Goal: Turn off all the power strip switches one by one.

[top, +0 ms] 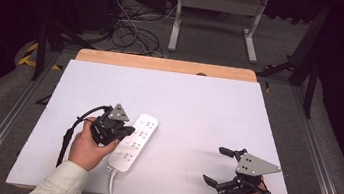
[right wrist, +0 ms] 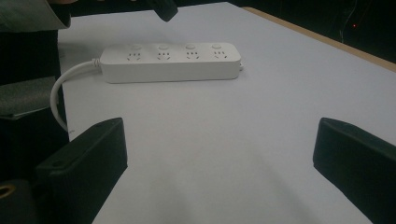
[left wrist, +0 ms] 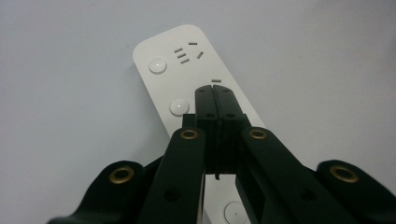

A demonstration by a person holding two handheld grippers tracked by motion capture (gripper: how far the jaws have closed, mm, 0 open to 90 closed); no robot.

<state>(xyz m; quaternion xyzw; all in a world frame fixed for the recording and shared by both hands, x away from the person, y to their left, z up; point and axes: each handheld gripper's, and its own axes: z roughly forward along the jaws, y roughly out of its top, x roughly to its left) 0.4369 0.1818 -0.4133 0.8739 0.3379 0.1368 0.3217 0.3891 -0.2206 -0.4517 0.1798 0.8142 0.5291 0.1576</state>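
**Closed fingers over the power strip's switches: a slip is the main risk**

The white power strip (top: 133,141) lies flat on the counter (top: 199,105), left of centre, its cord running off the near edge. The left gripper (left wrist: 215,95) is over it with its fingers pressed fully together, holding nothing; the tips sit at, or just above, the strip's top face, between a round button (left wrist: 179,107) and a set of socket slots (left wrist: 186,54). Whether they actually touch the plastic cannot be told.

If the aim is to press a button, the tips look slightly off it, to one side. A push from here would likely land on bare casing or skid toward the slots. The strip is light and unheld, so a slanted push could slide or swivel it, and the cord (top: 112,190) hanging over the edge could tug it too.

The right gripper (top: 224,167) hovers well apart near the counter's right front corner, fingers wide open and empty. Between it and the strip the surface is bare, so it could come across to steady the strip. Beyond the strip there is also open counter up to the wooden far edge (top: 164,64).
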